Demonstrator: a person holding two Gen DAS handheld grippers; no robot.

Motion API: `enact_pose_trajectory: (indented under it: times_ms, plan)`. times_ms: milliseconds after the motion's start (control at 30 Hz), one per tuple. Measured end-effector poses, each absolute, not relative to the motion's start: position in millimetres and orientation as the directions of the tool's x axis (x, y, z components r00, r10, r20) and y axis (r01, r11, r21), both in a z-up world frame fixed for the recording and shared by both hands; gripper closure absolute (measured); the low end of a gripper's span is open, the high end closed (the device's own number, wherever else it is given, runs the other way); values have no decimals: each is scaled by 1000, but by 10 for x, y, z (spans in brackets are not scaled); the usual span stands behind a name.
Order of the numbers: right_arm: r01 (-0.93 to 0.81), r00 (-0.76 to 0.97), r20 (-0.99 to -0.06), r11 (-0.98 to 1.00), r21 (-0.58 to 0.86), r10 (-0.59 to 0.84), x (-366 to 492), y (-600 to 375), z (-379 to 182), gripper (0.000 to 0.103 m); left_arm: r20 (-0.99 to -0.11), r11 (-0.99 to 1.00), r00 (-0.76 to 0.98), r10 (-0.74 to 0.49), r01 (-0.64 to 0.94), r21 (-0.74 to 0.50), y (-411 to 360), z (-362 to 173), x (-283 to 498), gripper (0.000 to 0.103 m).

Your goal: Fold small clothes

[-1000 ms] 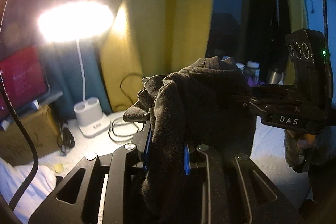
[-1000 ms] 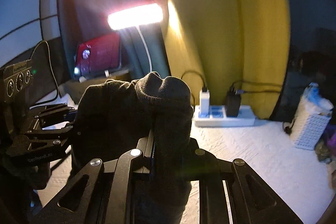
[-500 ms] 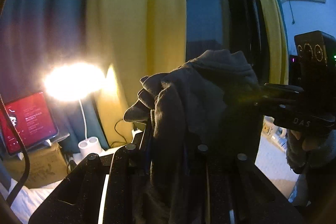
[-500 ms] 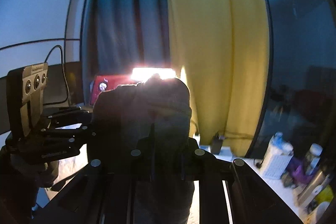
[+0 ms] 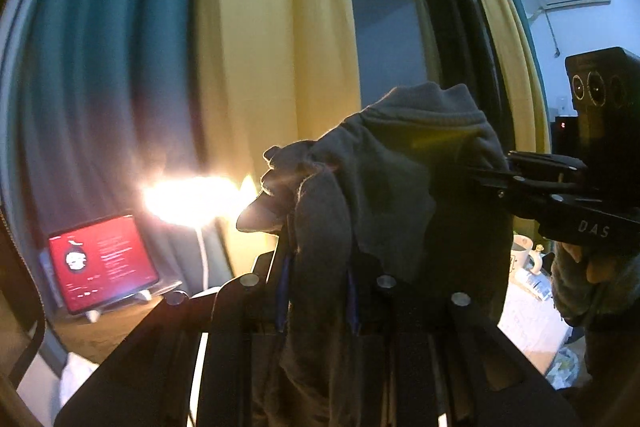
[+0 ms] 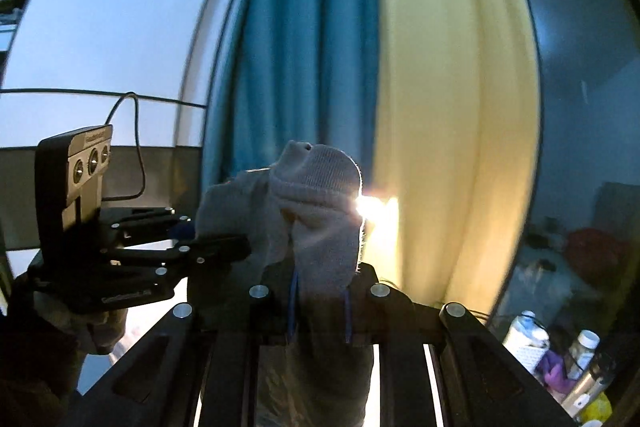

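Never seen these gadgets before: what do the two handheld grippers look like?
Both are black metal frames with silver bolts and blue-edged fingers. The right gripper bears white letters "DAS" and a boxy three-lens camera. The left gripper has the same camera, a thin black cable looping off it. Grey knit sleeves cover the hands.

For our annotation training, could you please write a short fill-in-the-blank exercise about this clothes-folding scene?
1. Both grippers are shut on one dark grey knitted ____.
2. Beside the teal curtain hangs a ____ curtain.
3. The tablet screen near the glowing lamp shows ____.

Missing words: garment, held by left gripper and right gripper; yellow; red.
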State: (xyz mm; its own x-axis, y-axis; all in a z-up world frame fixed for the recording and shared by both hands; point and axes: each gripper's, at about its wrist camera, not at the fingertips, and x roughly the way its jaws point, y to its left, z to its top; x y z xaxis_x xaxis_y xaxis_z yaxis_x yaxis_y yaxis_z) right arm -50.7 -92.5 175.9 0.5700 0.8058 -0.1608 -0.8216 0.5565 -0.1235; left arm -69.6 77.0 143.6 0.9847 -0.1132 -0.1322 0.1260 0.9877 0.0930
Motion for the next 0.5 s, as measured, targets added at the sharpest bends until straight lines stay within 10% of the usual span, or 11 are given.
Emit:
enact_pose_trajectory:
  times_ms: [500]
  plan:
    - [-932, 363, -226, 354, -81, 904, -1136, -197, 1578, 86, -219, 992, 973, 78, -54, 114, 1206, 1236, -1485, 82]
